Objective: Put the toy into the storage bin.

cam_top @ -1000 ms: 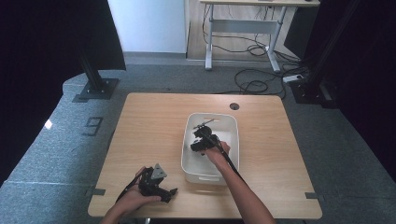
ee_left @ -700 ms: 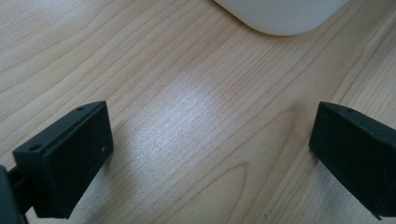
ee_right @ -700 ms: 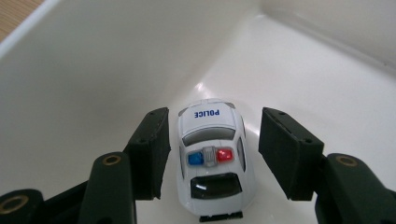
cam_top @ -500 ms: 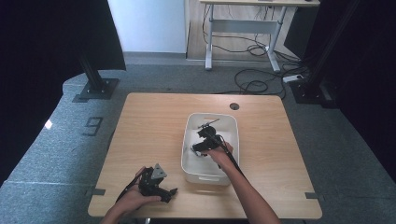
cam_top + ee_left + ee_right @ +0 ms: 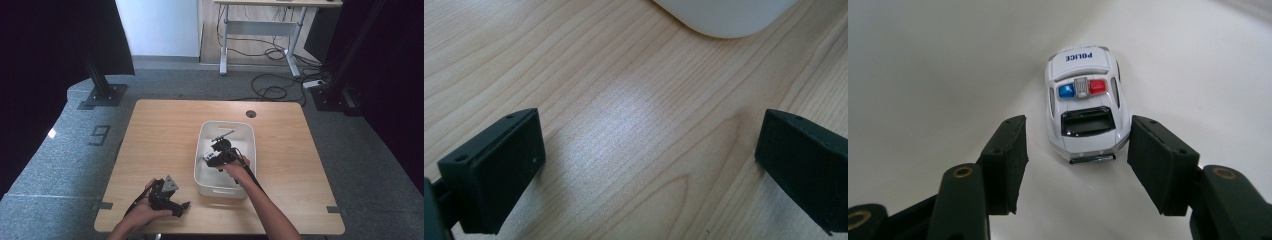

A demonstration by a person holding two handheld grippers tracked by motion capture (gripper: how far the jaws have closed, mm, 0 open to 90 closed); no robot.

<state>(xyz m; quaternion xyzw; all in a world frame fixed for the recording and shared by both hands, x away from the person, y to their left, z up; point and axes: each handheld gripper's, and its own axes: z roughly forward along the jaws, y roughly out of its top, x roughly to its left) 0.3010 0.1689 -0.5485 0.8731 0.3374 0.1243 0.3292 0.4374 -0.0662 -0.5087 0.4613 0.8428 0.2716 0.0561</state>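
Right gripper [image 5: 1075, 150]: it hung inside the white bin [image 5: 247, 137], jaws parted wider than the car's body and holding nothing.
Toy police car [image 5: 1084, 102]: it sat on the bin floor straight ahead of that gripper, its rear end between the two jaw tips with a gap on either side, its far end with the POLICE lettering pointing away. In the high view the car [image 5: 209, 158] showed as a small white shape just beside the gripper [image 5: 220, 150].
Risk: to my eye the jaws reached only the car's rear end, so a closing squeeze could have pinched it off-centre and sent it rolling forward on its wheels.
Left gripper [image 5: 649, 165]: jaws wide apart and empty, low over the bare wooden surface [image 5: 634, 115], the bin's rounded corner ahead of it.
Left hand [image 5: 150, 212]: it kept that gripper [image 5: 167, 195] near the surface's near edge, well apart from the car.
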